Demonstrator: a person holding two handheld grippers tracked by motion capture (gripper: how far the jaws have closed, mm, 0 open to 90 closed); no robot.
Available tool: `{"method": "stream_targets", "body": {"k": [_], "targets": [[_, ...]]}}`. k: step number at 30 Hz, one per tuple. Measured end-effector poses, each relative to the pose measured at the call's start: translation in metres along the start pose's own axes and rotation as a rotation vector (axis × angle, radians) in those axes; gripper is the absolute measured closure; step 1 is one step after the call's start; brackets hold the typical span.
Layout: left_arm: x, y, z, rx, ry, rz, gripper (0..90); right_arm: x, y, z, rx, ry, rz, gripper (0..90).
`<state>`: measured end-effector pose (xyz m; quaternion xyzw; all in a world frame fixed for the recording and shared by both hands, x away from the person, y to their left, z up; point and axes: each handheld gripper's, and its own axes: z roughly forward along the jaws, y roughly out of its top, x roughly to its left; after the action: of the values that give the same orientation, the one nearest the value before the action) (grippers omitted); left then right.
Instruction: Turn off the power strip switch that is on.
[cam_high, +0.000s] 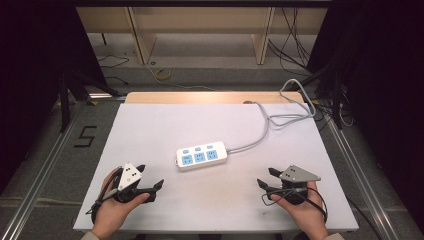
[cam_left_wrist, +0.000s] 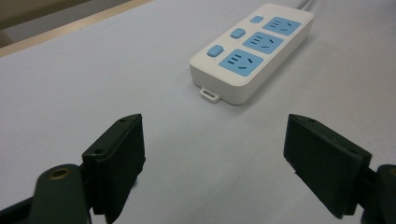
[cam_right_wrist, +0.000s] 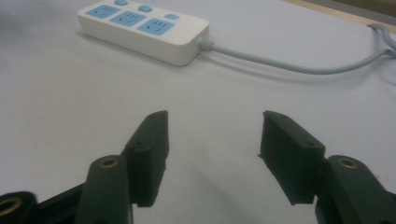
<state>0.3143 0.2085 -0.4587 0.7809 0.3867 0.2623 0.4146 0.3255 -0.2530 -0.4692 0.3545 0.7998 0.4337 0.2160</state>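
Both tongs are held at the near edge of the desk (cam_high: 150, 125), jaws spread apart and grasping nothing: left tongs (cam_high: 150, 177) at the near left, right tongs (cam_high: 265, 179) at the near right. Between and beyond them, a white power strip (cam_high: 201, 156) with three blue sockets is laid flat at the desk's middle. Its grey cable (cam_high: 260, 135) is run toward the far right edge.

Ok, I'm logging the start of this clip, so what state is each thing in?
Power strip: flat on the table, all three sockets empty, touched by neither gripper.
Its cable: attached, trailing off the far right edge.
Left gripper: open, holding nothing.
Right gripper: open, holding nothing.
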Motion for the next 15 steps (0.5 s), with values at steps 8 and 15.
{"method": "stream_targets", "body": {"k": [8, 15], "targets": [[-0.001, -0.001, -0.001, 0.000, 0.001, -0.001, 21.3, 0.008, 0.004, 0.001, 0.027, -0.003, -0.061, 68.8], [-0.001, 0.000, 0.000, 0.006, 0.001, 0.007, 21.9, 0.010, 0.005, -0.003, 0.014, 0.006, -0.086, 90.0]]}}
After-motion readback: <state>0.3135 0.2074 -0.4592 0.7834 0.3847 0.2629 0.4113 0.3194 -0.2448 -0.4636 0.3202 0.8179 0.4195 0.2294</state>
